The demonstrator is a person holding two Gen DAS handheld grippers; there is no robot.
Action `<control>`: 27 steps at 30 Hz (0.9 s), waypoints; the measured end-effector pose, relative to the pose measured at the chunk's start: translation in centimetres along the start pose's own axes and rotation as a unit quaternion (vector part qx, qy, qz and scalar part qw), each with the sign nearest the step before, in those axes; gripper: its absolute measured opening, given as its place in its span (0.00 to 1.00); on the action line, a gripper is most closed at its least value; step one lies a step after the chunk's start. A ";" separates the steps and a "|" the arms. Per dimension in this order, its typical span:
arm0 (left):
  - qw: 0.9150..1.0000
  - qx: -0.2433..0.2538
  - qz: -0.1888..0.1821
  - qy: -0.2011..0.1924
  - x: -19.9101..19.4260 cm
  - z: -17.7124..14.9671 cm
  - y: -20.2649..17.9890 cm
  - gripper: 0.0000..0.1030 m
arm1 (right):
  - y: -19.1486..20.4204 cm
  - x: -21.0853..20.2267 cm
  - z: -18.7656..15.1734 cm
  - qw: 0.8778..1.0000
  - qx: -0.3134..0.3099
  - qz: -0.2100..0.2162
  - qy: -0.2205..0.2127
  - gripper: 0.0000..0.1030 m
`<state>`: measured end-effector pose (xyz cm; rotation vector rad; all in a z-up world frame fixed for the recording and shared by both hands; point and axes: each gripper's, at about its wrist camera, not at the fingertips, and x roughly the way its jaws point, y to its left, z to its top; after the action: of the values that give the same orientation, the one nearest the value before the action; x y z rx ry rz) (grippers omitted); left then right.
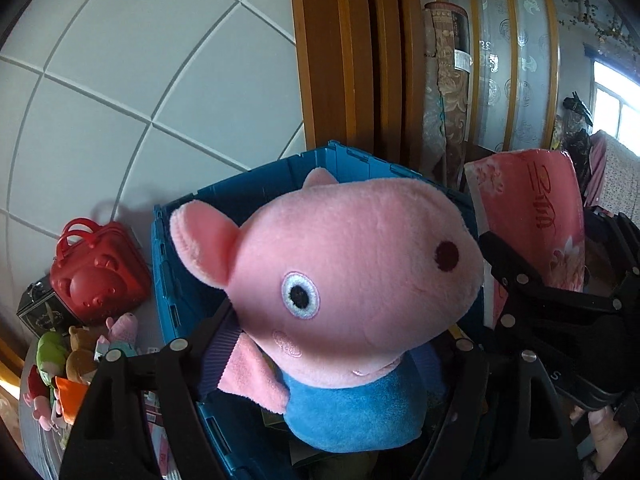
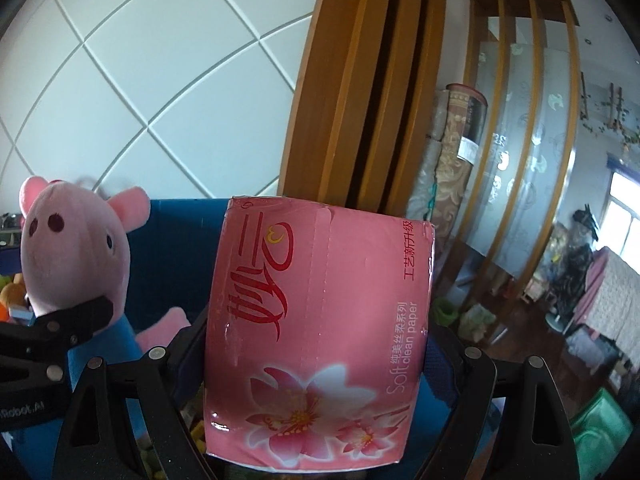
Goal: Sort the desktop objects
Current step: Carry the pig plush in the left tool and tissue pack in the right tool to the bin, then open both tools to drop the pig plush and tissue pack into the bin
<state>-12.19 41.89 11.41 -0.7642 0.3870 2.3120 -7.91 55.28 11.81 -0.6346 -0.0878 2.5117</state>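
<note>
A pink pig plush (image 1: pixel 352 264) with a blue body hangs upright over an open blue crate (image 1: pixel 248 188). My left gripper (image 1: pixel 344 328) is shut on it, with the purple pads against its arm and body. The same plush (image 2: pixel 76 248) shows at the left of the right wrist view, a black finger of the left gripper at its neck. My right gripper (image 2: pixel 316 344) is shut on a pink pack of soft tissue paper (image 2: pixel 320 320), held on end above the crate's blue wall (image 2: pixel 176 240). That pack (image 1: pixel 532 208) also appears right of the plush in the left wrist view.
Left of the crate lie a red bear-face case (image 1: pixel 96 276), a black box (image 1: pixel 40 312) and a heap of small toys (image 1: pixel 60 364). Behind stand a white tiled wall, a wooden door frame (image 1: pixel 340 60) and a rolled carpet (image 1: pixel 444 80). A green bin (image 2: pixel 596 428) stands lower right.
</note>
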 end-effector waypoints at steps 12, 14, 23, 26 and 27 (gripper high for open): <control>0.994 -0.006 -0.055 0.095 2.1 -2.5 -1.2 0.76 | 1.2 2.0 -1.3 0.997 -0.037 0.011 0.069 0.90; 0.994 -0.003 -0.055 0.096 2.2 -2.7 -1.4 0.76 | 1.2 2.0 -1.6 0.997 -0.037 0.010 0.073 0.94; 0.992 -0.007 -0.070 0.109 2.1 -3.1 -1.5 0.77 | -0.1 0.3 -1.6 0.998 -0.021 0.005 0.061 1.00; 0.988 -0.030 -0.100 0.114 1.8 -3.1 -0.8 0.76 | -0.6 0.0 -1.6 0.998 -0.013 0.005 0.060 1.00; 0.987 -0.037 -0.113 0.111 1.7 -3.1 -0.6 0.78 | -0.7 0.0 -1.6 0.998 -0.012 0.005 0.060 1.00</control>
<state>-11.57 41.81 7.90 -1.0506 0.2966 2.0456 -6.82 55.72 10.50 -0.7958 -0.0709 2.4784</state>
